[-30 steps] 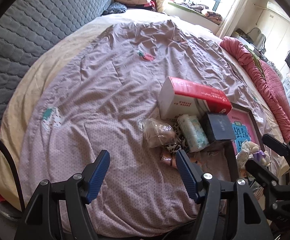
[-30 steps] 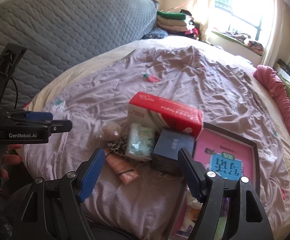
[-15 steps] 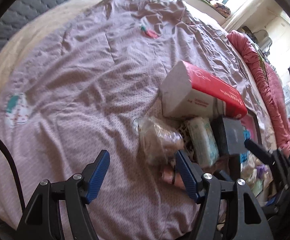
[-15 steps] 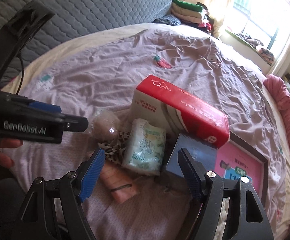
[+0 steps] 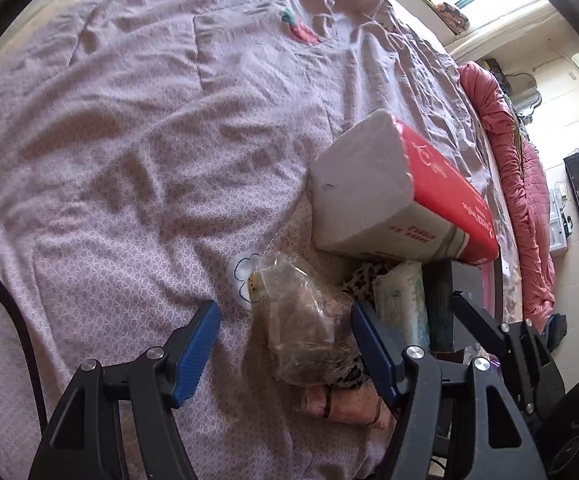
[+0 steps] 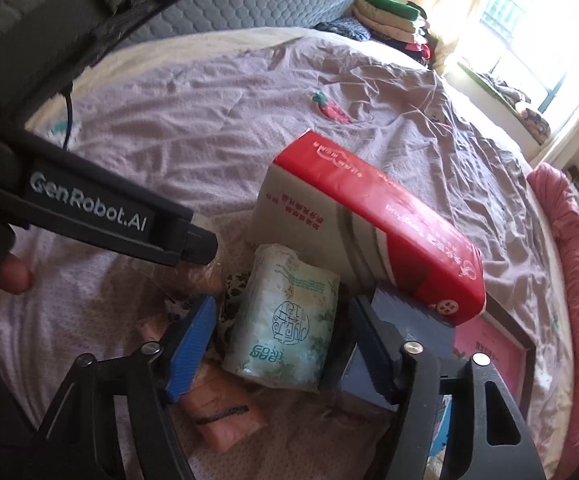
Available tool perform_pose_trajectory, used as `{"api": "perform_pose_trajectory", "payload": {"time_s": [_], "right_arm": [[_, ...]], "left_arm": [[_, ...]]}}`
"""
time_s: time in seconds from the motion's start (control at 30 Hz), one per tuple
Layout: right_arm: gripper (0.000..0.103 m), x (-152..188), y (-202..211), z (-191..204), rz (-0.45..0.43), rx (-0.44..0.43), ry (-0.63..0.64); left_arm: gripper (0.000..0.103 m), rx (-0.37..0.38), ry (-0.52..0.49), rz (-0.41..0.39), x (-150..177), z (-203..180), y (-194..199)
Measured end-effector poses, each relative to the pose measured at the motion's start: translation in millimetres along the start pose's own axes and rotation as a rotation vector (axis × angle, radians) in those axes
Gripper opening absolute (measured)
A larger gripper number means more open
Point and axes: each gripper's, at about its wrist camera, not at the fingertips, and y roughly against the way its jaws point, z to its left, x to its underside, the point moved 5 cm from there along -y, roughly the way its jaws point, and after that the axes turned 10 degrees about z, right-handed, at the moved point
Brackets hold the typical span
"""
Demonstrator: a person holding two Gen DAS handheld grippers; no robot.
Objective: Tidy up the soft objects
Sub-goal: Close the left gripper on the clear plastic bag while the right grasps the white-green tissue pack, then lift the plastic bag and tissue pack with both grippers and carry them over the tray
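Fingers of the left gripper (image 5: 285, 344) stand spread wide, blue pads on either side of a clear plastic bag (image 5: 303, 328) holding something brownish; no pad touches it.

Left wrist view:
- Bag lies on the mauve bedspread (image 5: 137, 128), crinkled and loosely filled. Right pad (image 5: 373, 350) sits just beside its edge; left pad (image 5: 197, 346) is apart from it.
- Leopard-print fabric (image 5: 363, 280) shows under and behind the bag.
- Pink roll with a dark band (image 5: 341, 402) lies nearer the camera, partly under the right finger.
- White-green tissue pack (image 5: 403, 300) sits to the right, against a large red-and-white tissue pack (image 5: 401, 196) tilted up on one end.

Right wrist view:
- Right gripper (image 6: 277, 344) also has its fingers spread, straddling the tissue pack (image 6: 285, 320) without contact that I can confirm.
- Dark blue box (image 6: 413, 320) sits just right of the pack, behind the right finger. Red-and-white pack (image 6: 373, 224) leans over both.
- Pink roll (image 6: 225, 412) is low, near the left pad.
- Left gripper's body crosses the upper left of this view, its tip over the bag area.
- Pink framed picture (image 6: 497, 344) lies at the right.

Risks (judgement):
- Bag film looks slippery and slack; closing may pinch only loose plastic, so the contents sag or slide out.
- Right pad of the left gripper could catch the leopard fabric and drag it along.
- Lifting the small pack may remove support from the leaning red pack, which could topple.
- Grippers work close together; collision is possible.
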Motion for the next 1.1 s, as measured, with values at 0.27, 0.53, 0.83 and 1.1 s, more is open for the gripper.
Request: {"api": "perform_pose_trajectory", "payload": {"time_s": [0.27,0.53,0.83,1.1], "right_arm": [[0.030,0,-18,2,0.049,0.021,0.030],[0.017,10,10,-30,-0.029,-0.288,-0.220],[0.016,28,33,-51,-0.084,-0.479,-0.393],[0.016,30,62,-54,-0.146,-0.491,-0.396]], "left_arm": [[0.068,0.030,-0.001,0.005,-4,1,-6],[0.048,0.115,0.015,0.022,-1,-2,-12],[0.044,0.083,-0.036,-0.066,15,-16,10],[0.044,-0.021,-0.105,-0.171,38,-30,54]]}}
